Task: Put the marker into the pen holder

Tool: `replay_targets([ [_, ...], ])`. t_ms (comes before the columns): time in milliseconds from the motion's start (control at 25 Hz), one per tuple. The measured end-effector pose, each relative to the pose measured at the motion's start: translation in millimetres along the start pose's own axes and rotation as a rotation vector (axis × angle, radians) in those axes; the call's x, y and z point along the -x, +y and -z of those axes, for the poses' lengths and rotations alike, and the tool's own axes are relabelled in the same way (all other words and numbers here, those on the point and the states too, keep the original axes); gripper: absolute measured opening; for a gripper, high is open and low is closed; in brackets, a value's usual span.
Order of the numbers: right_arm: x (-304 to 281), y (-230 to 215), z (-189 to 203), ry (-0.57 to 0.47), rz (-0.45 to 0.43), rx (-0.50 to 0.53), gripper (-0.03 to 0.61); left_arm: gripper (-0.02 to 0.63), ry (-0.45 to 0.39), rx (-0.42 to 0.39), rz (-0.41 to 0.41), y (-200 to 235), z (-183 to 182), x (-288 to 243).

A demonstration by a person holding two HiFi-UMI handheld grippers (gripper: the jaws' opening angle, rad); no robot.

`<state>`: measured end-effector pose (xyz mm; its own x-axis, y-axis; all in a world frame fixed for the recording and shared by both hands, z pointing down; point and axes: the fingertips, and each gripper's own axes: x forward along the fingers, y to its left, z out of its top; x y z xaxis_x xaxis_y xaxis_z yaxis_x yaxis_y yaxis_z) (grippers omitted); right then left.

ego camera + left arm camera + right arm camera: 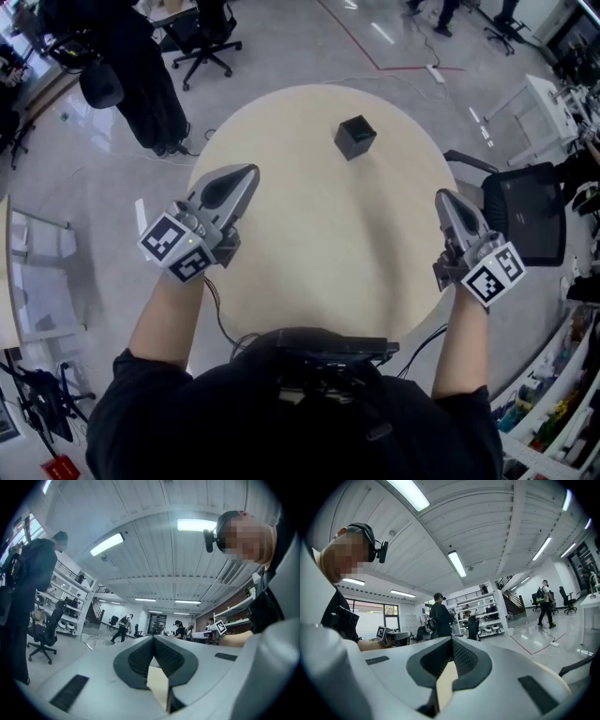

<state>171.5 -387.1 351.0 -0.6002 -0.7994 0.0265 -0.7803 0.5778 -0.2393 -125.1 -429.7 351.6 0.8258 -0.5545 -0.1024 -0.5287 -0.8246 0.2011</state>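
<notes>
Hunting for the marker is the first snag: none shows on the bench [309,253] or elsewhere, so it may already sit inside the black pen holder [355,136], which stands upright toward the far side, slightly right of centre; its inside is too dark to tell. The left gripper [248,174] and right gripper [444,196] both have their jaws pressed together with nothing between them, and both point out level. A careless sweep across could tip the holder, which looks light. Each gripper hovers near a bench edge, left and right, with open room across the round top between them. An office chair [530,211] crowds the right rim, and a standing person [141,75] is well off at far left.
</notes>
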Motion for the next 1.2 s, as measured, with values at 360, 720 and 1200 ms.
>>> replay_targets([
  [360,77,32,-32,-0.025,-0.084,-0.008,0.002,-0.005,-0.074,-0.038,-0.101,-109,-36,53],
  [720,151,44,-29,0.018,-0.118,0.007,0.002,-0.005,-0.079,0.036,-0.147,-200,-21,74],
  [1200,145,47,-23,-0.004,-0.142,0.032,0.002,-0.005,-0.09,0.027,-0.137,-195,-24,77],
])
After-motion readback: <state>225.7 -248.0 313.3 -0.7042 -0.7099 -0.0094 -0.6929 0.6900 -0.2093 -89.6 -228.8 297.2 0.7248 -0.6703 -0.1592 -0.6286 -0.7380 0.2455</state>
